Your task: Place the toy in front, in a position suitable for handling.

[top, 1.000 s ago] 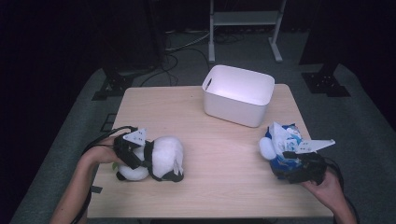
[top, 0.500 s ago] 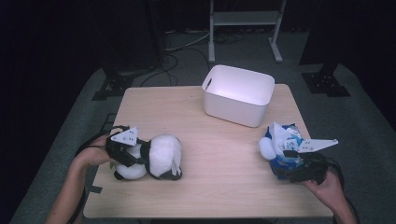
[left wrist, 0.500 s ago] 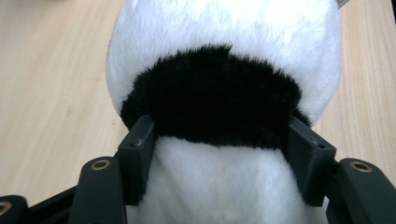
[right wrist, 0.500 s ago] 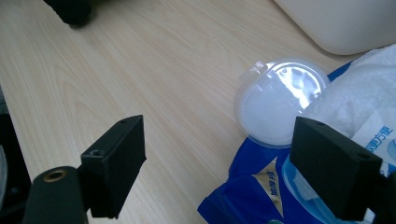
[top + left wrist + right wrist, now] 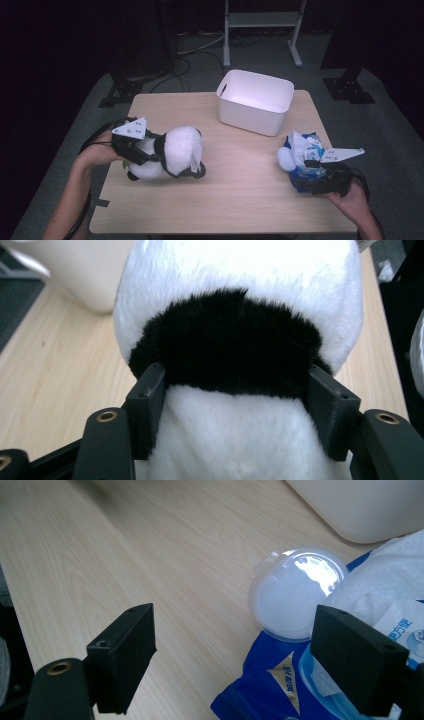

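A black-and-white plush toy hangs a little above the left side of the wooden table. My left gripper is shut on it; its jaws have just been closing. In the left gripper view the pads press into the plush toy at its black band from both sides. At the right, my right gripper rests by a blue wet-wipes pack. In the right gripper view this gripper stands open, its jaws wide apart over the wipes pack, whose round clear lid is flipped up.
A white plastic bin stands at the back of the table, right of centre, and shows as a white wall beyond the plush. Bare wood lies between the two grippers. Cables and stand legs are on the floor behind.
The left gripper closed on the plush toy and raised it off the table. The right gripper and the wipes pack stayed where they were.
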A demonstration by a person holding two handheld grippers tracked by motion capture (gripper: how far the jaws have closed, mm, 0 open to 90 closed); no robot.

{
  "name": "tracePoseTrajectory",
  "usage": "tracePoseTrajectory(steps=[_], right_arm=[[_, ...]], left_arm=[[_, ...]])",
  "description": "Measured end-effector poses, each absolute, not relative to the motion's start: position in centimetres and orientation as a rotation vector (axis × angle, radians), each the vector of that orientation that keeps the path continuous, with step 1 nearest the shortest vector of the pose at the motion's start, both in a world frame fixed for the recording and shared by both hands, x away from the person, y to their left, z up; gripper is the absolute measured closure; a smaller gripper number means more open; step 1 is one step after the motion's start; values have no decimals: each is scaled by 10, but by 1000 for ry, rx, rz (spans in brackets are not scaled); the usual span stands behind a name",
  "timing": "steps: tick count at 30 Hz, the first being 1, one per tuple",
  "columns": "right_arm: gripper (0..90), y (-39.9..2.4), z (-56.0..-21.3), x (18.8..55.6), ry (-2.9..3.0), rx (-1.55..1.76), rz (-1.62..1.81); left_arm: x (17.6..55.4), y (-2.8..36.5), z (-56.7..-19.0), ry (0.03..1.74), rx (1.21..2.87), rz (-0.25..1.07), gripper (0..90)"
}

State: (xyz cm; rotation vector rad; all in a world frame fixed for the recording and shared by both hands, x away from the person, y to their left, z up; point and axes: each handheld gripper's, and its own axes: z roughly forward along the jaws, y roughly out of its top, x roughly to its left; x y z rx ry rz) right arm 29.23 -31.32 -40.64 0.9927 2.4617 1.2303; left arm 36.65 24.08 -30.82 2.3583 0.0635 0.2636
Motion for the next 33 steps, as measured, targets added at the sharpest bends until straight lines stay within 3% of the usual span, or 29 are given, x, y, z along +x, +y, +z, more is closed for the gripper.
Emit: tracePoseTrajectory(steps=[16,23,33], right_arm=[[170,-324,-407,293,2443,1018,1257],[170,-326,-407,292,2438,1017,1258],[170,-328,-408,293,2440,1024,1252]], left_arm=[[380,141,-289,-28,2340,215,349],[384,97,-312,-41,2376,151,346],[385,71,-361,0,2407,99,343]])
